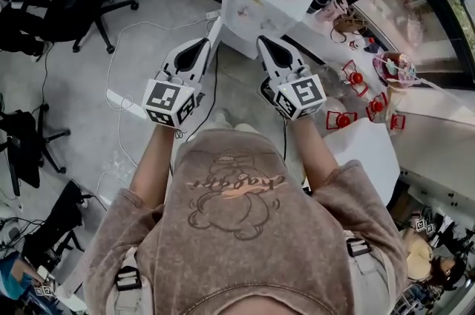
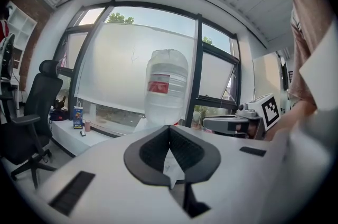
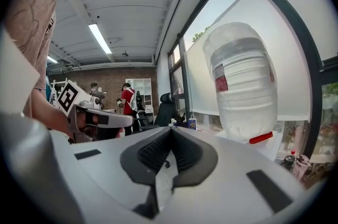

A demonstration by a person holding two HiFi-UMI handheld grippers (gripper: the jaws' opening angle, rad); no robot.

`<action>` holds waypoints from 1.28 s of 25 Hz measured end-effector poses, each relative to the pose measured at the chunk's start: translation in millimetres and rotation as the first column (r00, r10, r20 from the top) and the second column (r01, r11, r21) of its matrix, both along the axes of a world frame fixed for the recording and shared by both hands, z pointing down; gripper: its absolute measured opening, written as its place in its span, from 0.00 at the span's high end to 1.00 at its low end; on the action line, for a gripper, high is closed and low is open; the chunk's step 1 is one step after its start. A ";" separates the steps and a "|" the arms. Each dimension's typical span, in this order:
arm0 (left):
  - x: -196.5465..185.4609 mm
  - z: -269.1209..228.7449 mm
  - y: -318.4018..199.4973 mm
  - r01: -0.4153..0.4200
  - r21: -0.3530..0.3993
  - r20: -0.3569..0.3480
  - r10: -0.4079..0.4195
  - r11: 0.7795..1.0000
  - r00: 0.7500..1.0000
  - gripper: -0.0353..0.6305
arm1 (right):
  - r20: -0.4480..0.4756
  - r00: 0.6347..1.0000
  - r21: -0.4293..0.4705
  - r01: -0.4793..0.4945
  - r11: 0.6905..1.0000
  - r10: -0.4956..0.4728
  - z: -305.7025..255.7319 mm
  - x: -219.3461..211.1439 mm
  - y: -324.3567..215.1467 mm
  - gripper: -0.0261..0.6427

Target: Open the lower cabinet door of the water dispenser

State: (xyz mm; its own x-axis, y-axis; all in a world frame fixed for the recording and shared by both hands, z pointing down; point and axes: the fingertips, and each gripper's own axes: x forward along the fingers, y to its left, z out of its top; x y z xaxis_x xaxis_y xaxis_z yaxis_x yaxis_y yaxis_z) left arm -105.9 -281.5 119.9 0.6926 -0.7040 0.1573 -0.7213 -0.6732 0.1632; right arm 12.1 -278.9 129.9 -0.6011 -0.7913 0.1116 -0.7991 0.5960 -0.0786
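Ahead of left gripper point(image 2: 169, 128) and right gripper point(image 3: 171, 129), jaws together, empty, clear red-labelled bottle point(image 3: 243, 83) upright atop white water dispenser point(image 3: 264, 148)

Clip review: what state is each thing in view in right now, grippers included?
left gripper: jaws shut, nothing between them.
right gripper: jaws shut, nothing between them.
water bottle: standing upright, neither gripper touching it.
roller blind: drawn down, with a gap left at the bottom.
lower cabinet door: not visible in any view, so open or closed cannot be told.
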 end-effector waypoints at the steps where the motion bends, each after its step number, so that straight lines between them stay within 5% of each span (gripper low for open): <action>1: 0.9 -1.7 -0.7 -0.003 0.000 -0.003 0.003 1.000 1.000 0.93 | -0.001 1.000 0.003 -0.003 1.000 0.003 -1.9 1.2 1.4 0.95; 32: 100.2 -10.5 31.0 -0.133 0.049 -0.014 0.134 0.990 0.991 0.93 | 0.055 0.954 0.034 -0.298 0.954 0.296 -16.2 136.1 70.8 0.95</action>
